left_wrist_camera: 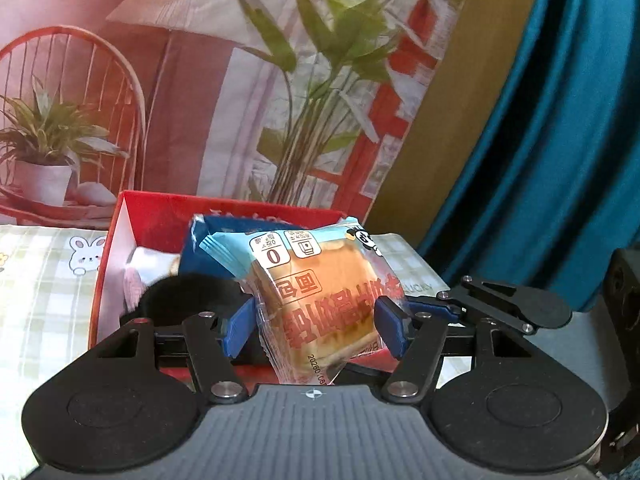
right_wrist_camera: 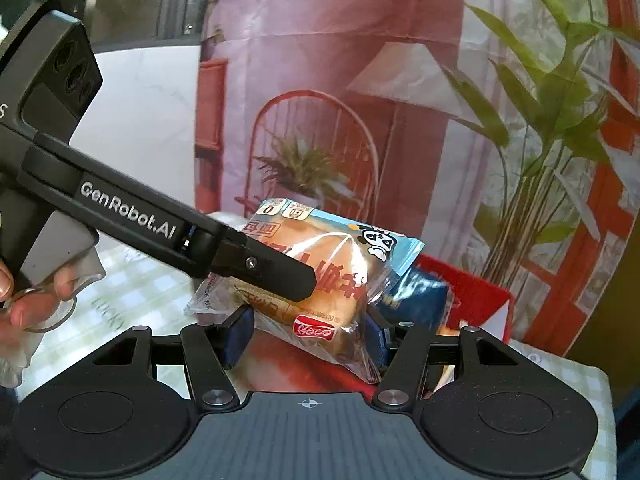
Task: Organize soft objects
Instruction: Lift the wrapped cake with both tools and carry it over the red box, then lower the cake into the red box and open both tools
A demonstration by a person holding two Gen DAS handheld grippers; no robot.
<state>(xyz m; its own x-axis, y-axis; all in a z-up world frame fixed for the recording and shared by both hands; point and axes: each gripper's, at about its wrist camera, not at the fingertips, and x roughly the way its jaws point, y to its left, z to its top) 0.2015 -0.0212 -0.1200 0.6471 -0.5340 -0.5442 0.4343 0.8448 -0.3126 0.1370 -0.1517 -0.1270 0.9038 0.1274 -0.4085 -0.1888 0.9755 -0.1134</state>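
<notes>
1. A printed backdrop showing a lamp, a red chair and leafy plants hangs behind a worktop covered in a pale green checked cloth with cartoon rabbits. A teal curtain hangs to the right of the backdrop.
2. A red box stands open on the worktop, in front of the backdrop.
3. A packaged bread bun is held just above the red box. Its wrapper is clear over a golden-brown bun, with a light blue top edge, a cartoon panda, red Chinese lettering, a "0" badge and a printed date code.
4. In the right wrist view the bread bun shows a small red logo label; its letters are too blurred to read.
5. A dark blue packet lies in the red box, behind the bun.
6. The left claw grips the bun, blue pads pressing both sides.
7. The left claw's arm reads "GenRobot.AI" in the right wrist view.
8. The right claw sits half-wide beneath the bun; whether its pads touch the wrapper cannot be told.
</notes>
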